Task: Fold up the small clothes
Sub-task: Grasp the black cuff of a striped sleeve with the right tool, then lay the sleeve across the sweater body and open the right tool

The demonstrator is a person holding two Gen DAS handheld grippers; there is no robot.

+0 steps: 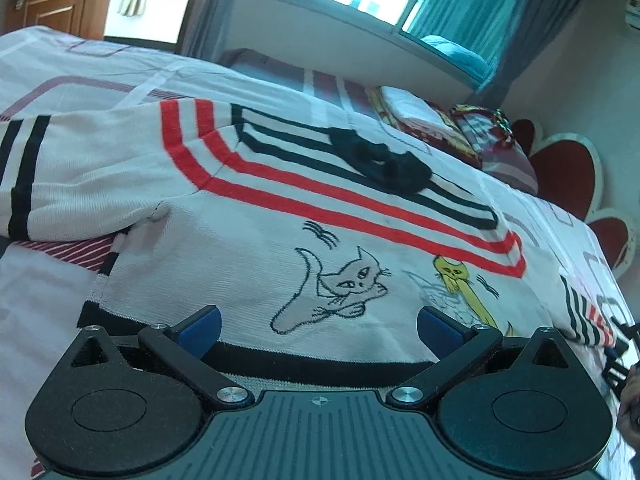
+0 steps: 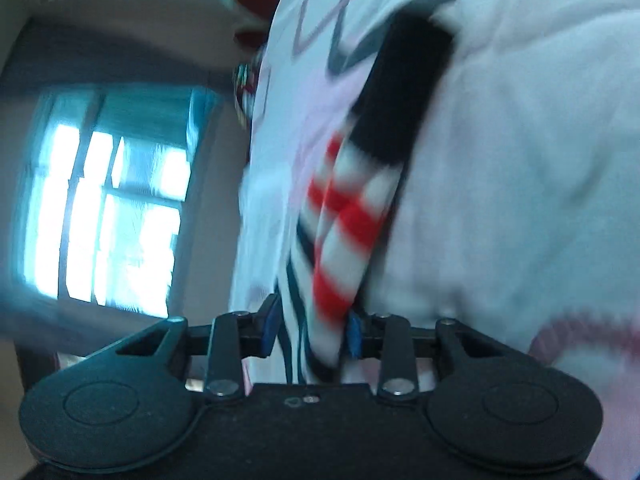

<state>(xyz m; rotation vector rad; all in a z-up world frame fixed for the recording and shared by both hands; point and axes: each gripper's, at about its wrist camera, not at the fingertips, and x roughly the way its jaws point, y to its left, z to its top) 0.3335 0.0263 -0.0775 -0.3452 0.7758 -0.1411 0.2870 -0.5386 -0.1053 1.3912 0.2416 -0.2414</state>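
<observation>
Hovering over the sweater [image 1: 248, 216], left jaws spread; right jaws pinch its sleeve [image 2: 340, 216].

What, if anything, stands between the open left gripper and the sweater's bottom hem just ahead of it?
Nothing visible does. The left gripper is open right over the sweater, its black-banded hem lying between the blue pads. The dark bow sits farther up near the collar, away from the hem. The right gripper is shut on the striped sleeve.

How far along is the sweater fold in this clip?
Early. The sweater lies mostly spread out on the bed, cat drawings face up. The right hand-held gripper is shut on the striped sleeve. The left hand-held gripper is open over the hem. The body folds remain.
</observation>
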